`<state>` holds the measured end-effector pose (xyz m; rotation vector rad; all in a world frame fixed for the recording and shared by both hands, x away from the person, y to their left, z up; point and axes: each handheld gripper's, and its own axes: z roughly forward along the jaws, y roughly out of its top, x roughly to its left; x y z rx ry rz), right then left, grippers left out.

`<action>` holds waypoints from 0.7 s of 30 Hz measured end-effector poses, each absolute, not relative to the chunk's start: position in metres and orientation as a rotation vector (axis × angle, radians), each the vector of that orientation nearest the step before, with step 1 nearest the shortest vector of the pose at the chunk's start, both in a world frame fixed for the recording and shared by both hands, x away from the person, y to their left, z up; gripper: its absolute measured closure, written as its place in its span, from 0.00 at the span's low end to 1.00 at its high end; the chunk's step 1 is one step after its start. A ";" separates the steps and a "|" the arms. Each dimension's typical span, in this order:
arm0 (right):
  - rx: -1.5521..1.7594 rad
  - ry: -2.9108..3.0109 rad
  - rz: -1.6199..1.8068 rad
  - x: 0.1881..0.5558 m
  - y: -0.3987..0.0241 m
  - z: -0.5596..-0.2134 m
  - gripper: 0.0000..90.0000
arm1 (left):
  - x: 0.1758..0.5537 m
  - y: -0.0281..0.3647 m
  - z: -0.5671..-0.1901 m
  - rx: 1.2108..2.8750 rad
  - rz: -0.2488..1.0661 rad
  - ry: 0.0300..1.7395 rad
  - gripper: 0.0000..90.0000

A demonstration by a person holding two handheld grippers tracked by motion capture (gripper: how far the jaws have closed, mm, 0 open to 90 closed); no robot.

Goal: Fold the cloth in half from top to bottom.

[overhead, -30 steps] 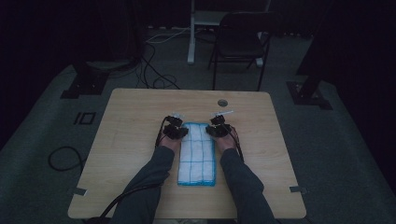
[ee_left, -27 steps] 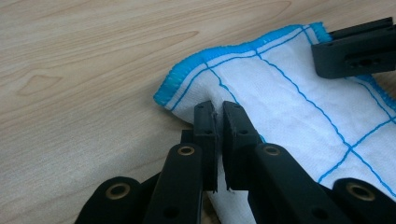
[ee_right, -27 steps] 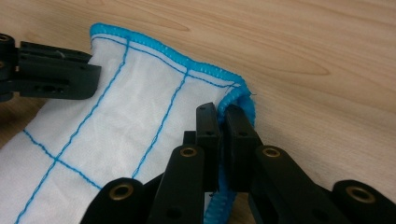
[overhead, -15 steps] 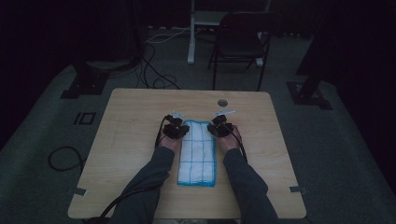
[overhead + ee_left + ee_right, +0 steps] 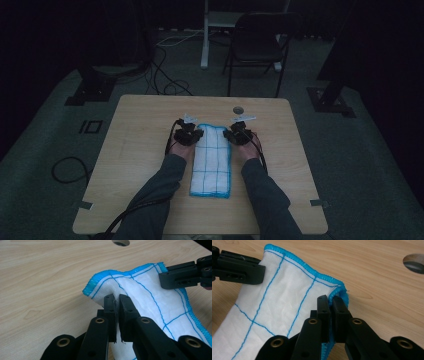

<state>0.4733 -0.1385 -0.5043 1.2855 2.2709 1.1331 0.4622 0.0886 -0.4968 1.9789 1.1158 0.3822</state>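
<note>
Dim room w/ dark carpet around a light wooden surface (image 5: 150,165), which sits centre frame in the high view; a black chair (image 5: 260,45) stands at upper centre-right beyond it, and loose cables (image 5: 165,75) trail on the floor at upper left. A round hole (image 5: 238,109) is cut into the surface near its far edge, right of centre.

White cloth w/ blue grid lines and blue stitched edge (image 5: 212,160) lies folded lengthwise in the middle of the surface, between the person's two forearms, long side running from near edge toward far edge.

Left gripper (image 5: 189,135) is at the cloth's far left corner. In the left gripper view the two black jaws are clenched on a pinch of the cloth (image 5: 140,290) just inside that corner, fabric puckered up between them and lifted off the wood. Right gripper (image 5: 186,275) shows at upper right of that view, at the opposite corner.

Right gripper (image 5: 238,134) is at the far right corner. In the right gripper view its jaws are clamped tight on the blue hem of the cloth (image 5: 287,300), the edge curling up over the jaw tips. Left gripper (image 5: 237,268) sits at upper left of that view, on the other corner.
</note>
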 end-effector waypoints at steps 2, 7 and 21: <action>1.272 2.272 1.139 0.472 -0.139 -0.502 0.97 | 0.461 0.089 -0.494 1.977 0.385 1.106 0.96; 1.250 2.267 1.168 0.466 -0.141 -0.496 0.97 | 0.457 0.092 -0.490 1.969 0.387 1.083 0.96; 1.190 2.263 1.228 0.443 -0.145 -0.487 0.96 | 0.438 0.099 -0.482 1.943 0.382 1.031 0.96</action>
